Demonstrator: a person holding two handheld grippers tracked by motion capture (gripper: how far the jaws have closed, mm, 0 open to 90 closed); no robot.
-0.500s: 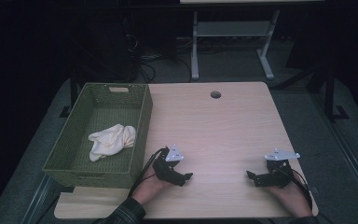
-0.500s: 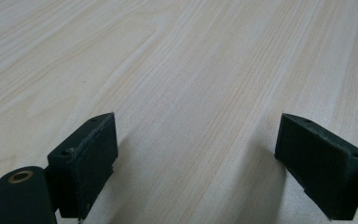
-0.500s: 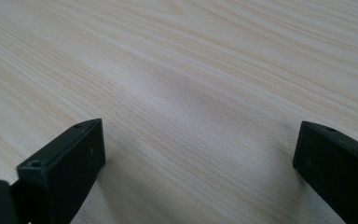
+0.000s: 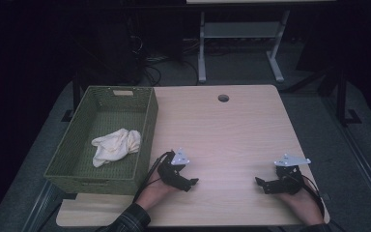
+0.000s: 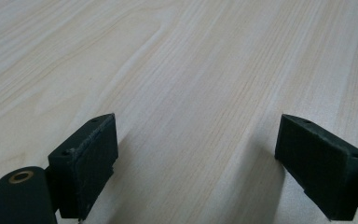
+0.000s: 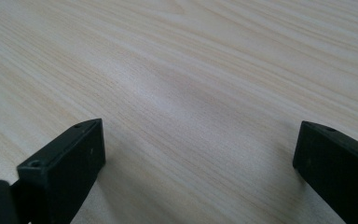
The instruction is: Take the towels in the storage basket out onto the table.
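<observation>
**Cloth in basket, both tools idle**

High view: a soft, light white cloth lies crumpled in the green basket, at ten o'clock from the left gripper; likely best pinched at a raised fold. The right gripper rests on the table.

Left gripper view: jaws wide, empty.

Right gripper view: jaws wide, empty.

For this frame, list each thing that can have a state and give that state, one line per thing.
left gripper: open, nothing between its jaws, low over the table.
right gripper: open, nothing between its jaws, low over the table.
white cloth: crumpled, lying inside the basket, not held.
green woven basket: upright at the table's left edge, holding the cloth.
wooden table: bare between the grippers, round hole near its far edge.
</observation>
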